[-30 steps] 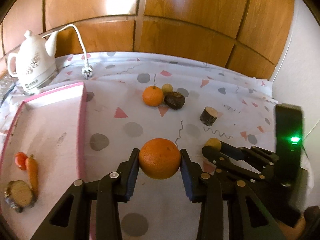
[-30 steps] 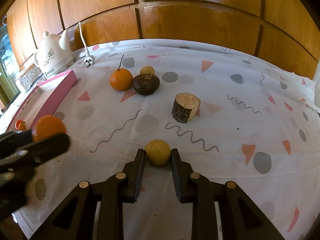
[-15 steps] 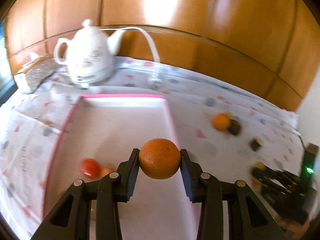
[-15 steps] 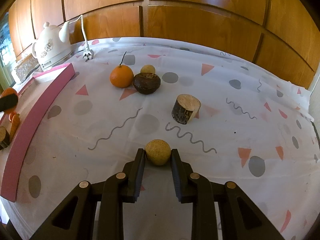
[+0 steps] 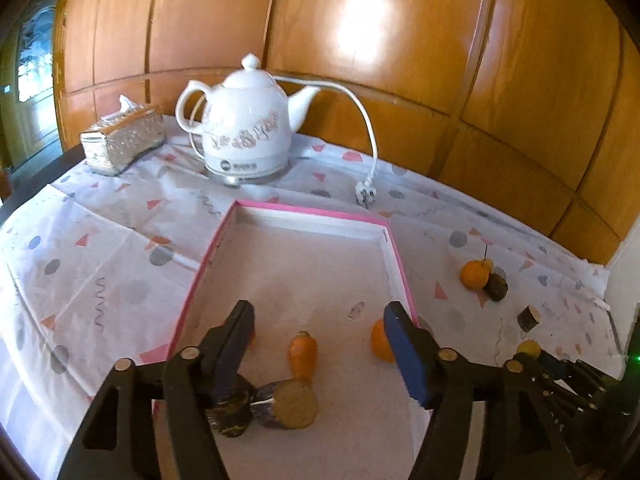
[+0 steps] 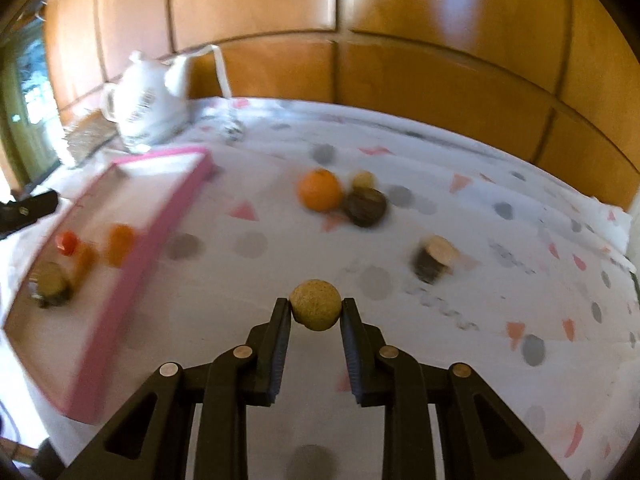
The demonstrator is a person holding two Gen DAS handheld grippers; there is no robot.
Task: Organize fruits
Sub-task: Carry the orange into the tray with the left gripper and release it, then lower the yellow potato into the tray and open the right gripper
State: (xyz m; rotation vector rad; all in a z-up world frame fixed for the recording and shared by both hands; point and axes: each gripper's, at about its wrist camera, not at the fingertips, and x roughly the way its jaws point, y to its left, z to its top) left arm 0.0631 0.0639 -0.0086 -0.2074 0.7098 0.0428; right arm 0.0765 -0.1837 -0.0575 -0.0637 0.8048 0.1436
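Overhead-ish from where I stand, the patterned tablecloth [image 5: 100, 264] covers the whole table, wood panelling behind it. On it sits the pink-rimmed tray [image 5: 312, 211], with a white kettle [image 5: 244, 128] just past its far edge and a glittery tissue box [image 5: 122, 144] off to the side of the kettle.

Over the tray hangs the left gripper [image 5: 320, 332], its jaws spread wide with nothing between them. Just beside its right finger, an orange [image 5: 378, 346] lies on the tray floor, partly hidden by that finger. Near it in the tray lie a small carrot [image 5: 303, 356] and a cut brown log-like piece [image 5: 288, 404].

Out on the cloth, well apart from the tray, a second orange [image 6: 320, 190] sits touching a dark round fruit [image 6: 366, 206], and another cut brown piece [image 6: 434, 258] lies nearer.

Smallest of all, a tan ball-shaped fruit [image 6: 316, 310] is clamped between the right gripper [image 6: 316, 320] and looks lifted clear of the cloth.
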